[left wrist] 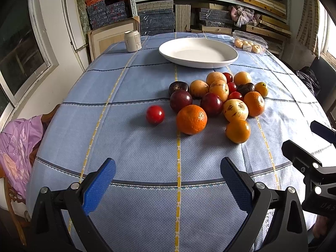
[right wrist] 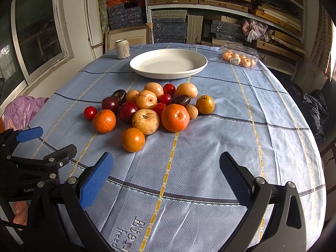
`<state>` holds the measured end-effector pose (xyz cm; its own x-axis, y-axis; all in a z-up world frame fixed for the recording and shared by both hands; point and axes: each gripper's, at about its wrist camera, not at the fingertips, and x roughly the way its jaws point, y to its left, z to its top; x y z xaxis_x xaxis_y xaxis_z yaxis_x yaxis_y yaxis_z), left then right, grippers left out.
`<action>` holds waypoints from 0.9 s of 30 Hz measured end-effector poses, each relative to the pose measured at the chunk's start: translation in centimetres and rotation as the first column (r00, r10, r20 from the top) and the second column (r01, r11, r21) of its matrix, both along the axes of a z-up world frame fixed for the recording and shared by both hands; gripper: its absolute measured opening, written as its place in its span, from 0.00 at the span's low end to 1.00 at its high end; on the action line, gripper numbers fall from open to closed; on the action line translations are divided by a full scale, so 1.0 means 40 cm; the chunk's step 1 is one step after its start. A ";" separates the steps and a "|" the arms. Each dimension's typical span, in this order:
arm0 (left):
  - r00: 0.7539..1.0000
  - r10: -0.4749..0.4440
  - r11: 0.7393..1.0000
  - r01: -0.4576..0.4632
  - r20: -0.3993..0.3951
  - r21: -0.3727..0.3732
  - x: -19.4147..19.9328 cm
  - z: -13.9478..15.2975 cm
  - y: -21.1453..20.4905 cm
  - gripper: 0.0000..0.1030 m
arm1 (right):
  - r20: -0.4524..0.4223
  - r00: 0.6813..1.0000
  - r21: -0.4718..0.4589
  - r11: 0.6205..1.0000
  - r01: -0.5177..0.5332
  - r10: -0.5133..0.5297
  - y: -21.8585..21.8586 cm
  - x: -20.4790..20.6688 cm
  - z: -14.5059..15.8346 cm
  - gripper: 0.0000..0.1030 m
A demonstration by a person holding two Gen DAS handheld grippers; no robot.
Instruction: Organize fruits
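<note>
Two claws hover low over the near edge of the desk (left wrist: pixel 126 84), which wears a blue checked cloth with yellow lines. Left claw (left wrist: pixel 168 178): blue-padded fingers spread wide, nothing between them. Right claw (right wrist: pixel 166 174): likewise wide apart, empty; it also shows at the right edge of the left wrist view.

Loose pile of small fruits (right wrist: pixel 147 109) sits mid-desk, ahead of both claws and well apart from them: orange tangerines, pale yellow speckled round ones, dark plum-red ones, small bright red ones, two dark brown oval ones. One small red fruit (left wrist: pixel 155 114) lies just beside the pile's left edge.

Beyond the pile, a shallow white oval plate (left wrist: pixel 168 54), bare. Pale drink can (left wrist: pixel 132 41) at far left; clear plastic box of small pale fruits (right wrist: pixel 239 57) at far right.
</note>
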<state>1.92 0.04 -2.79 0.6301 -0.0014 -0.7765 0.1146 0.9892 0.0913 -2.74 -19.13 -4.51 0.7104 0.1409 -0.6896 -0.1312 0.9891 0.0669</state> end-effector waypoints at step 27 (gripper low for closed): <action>0.986 -0.079 0.993 0.066 -0.145 -0.093 0.120 -0.124 0.069 0.97 | -0.121 0.957 0.175 0.954 -0.242 0.265 0.038 0.129 -0.089 0.69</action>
<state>6.73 2.78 -7.76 0.5036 -0.1151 -0.8562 0.1919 0.9812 -0.0190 2.40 -17.60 -8.05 0.5340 0.4178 -0.7350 -0.3541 0.9000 0.2542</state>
